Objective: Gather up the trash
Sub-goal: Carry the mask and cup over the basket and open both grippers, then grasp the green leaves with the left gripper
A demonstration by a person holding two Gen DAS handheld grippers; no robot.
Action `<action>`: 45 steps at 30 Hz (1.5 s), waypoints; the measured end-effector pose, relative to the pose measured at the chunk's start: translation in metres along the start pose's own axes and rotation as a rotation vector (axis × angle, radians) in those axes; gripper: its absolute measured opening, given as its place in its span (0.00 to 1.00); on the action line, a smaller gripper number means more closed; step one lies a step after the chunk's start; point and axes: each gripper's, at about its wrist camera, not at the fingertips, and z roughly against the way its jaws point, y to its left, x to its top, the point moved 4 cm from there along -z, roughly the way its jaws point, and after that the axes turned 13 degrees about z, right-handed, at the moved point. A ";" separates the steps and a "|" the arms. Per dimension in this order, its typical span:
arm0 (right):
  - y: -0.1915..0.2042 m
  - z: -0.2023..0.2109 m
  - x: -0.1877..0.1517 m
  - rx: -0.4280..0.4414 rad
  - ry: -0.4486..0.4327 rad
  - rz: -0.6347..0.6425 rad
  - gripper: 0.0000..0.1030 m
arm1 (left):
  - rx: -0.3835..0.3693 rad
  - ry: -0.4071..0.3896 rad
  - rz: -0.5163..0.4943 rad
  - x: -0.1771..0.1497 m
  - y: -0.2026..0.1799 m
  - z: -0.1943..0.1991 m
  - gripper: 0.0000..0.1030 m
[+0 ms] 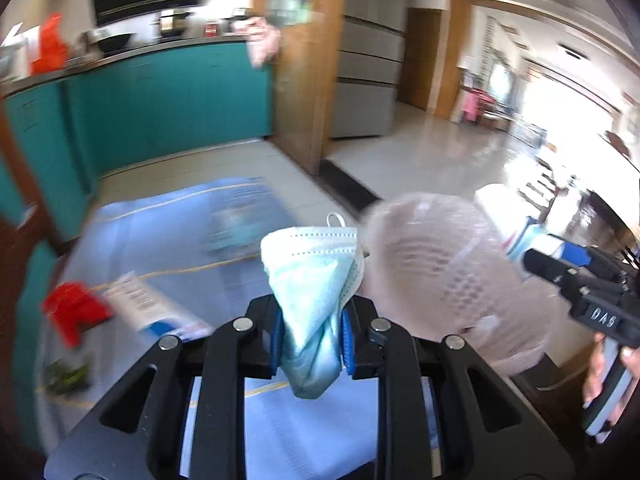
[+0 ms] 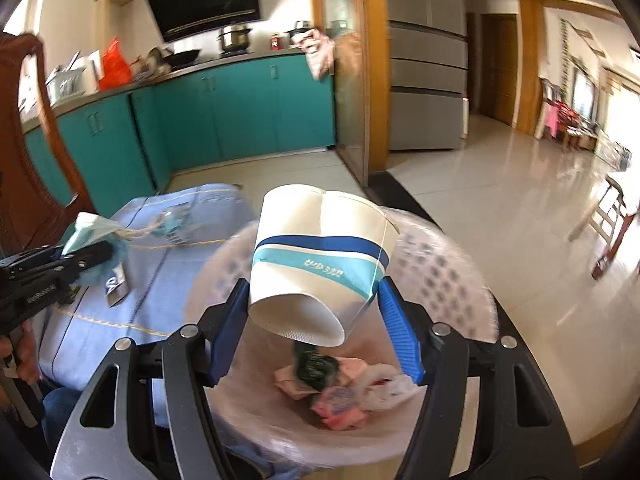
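My left gripper (image 1: 308, 332) is shut on a crumpled light-blue face mask (image 1: 316, 280), held above the blue tablecloth (image 1: 168, 240); it also shows in the right wrist view (image 2: 94, 236). My right gripper (image 2: 316, 312) holds a white paper cup with blue bands (image 2: 320, 264) between its blue pads, right over the pink perforated trash basket (image 2: 452, 280). The basket holds several crumpled wrappers (image 2: 340, 384). In the left wrist view the basket (image 1: 440, 276) sits just right of the mask, with the right gripper (image 1: 532, 264) and the cup (image 1: 516, 220) behind it.
On the tablecloth lie a red wrapper (image 1: 74, 312), a white-and-blue packet (image 1: 152, 304) and green scraps (image 1: 66, 376). Teal kitchen cabinets (image 2: 224, 112), a wooden chair (image 2: 28, 128) at left, a fridge (image 2: 428, 80) and open tiled floor (image 2: 500, 208) lie beyond.
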 end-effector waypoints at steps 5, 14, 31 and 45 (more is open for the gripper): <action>-0.037 0.012 -0.012 -0.049 0.001 -0.043 0.62 | -0.129 0.087 -0.068 -0.002 -0.069 -0.040 0.23; -0.064 0.011 -0.035 -0.073 0.032 -0.084 0.62 | -0.177 0.183 -0.113 -0.016 -0.105 -0.075 0.24; -0.055 -0.005 -0.028 -0.043 0.059 -0.080 0.69 | -0.132 0.153 -0.043 -0.003 -0.086 -0.071 0.79; 0.010 -0.015 -0.004 0.112 0.023 0.000 0.70 | 0.608 0.036 0.141 0.000 0.149 -0.003 0.54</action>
